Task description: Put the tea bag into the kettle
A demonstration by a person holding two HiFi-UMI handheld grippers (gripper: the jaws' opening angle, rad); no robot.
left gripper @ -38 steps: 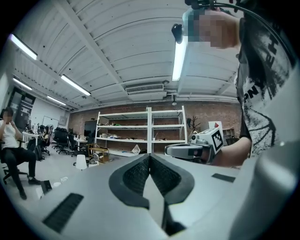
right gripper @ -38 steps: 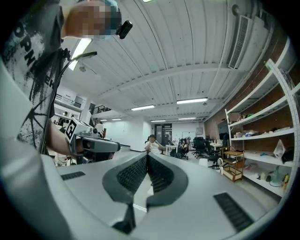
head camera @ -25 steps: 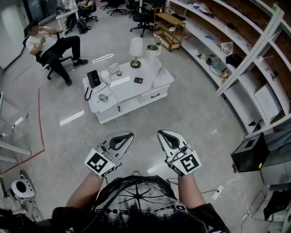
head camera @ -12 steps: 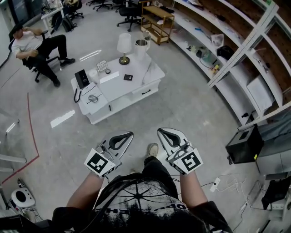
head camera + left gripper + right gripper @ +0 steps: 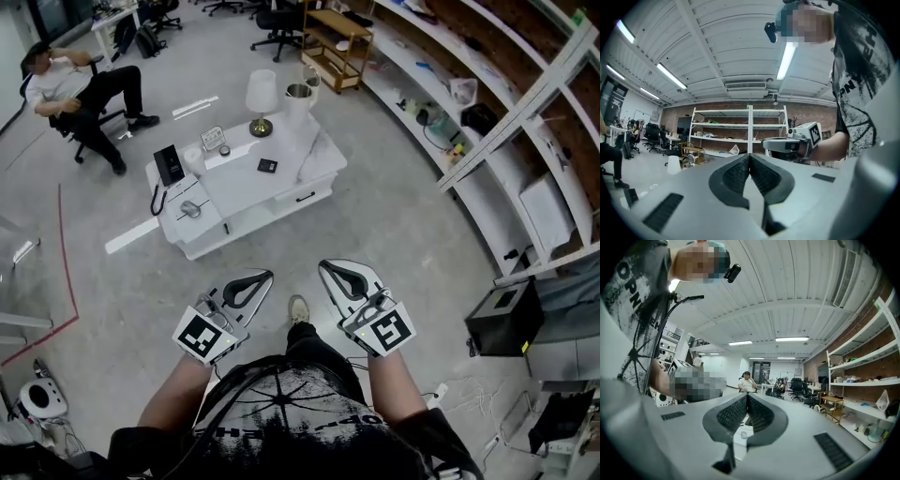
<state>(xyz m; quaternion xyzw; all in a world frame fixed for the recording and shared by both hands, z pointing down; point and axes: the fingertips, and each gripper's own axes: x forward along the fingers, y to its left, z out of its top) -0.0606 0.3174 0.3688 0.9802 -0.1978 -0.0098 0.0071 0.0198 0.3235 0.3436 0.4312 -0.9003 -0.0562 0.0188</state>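
A low white table (image 5: 234, 192) stands out on the floor ahead of me. On its far corner is a metal kettle (image 5: 300, 97), next to a white lamp (image 5: 261, 97). A small dark square packet (image 5: 267, 166) lies on the tabletop; I cannot tell whether it is the tea bag. My left gripper (image 5: 257, 278) and right gripper (image 5: 328, 269) are held side by side in front of my chest, well short of the table. Both are shut with nothing in them. In the gripper views, the left gripper's (image 5: 749, 157) and the right gripper's (image 5: 747, 397) pads meet tip to tip.
A desk phone (image 5: 170, 164), a mouse (image 5: 190, 208) and a small clock (image 5: 212, 138) also sit on the table. A person sits on a chair (image 5: 80, 94) at the back left. Long shelves (image 5: 487, 112) line the right wall, with a black box (image 5: 502, 321) on the floor beside them.
The view has shifted as I walk towards the table, and a shoe now shows between the grippers. Both grippers stay shut and side by side.
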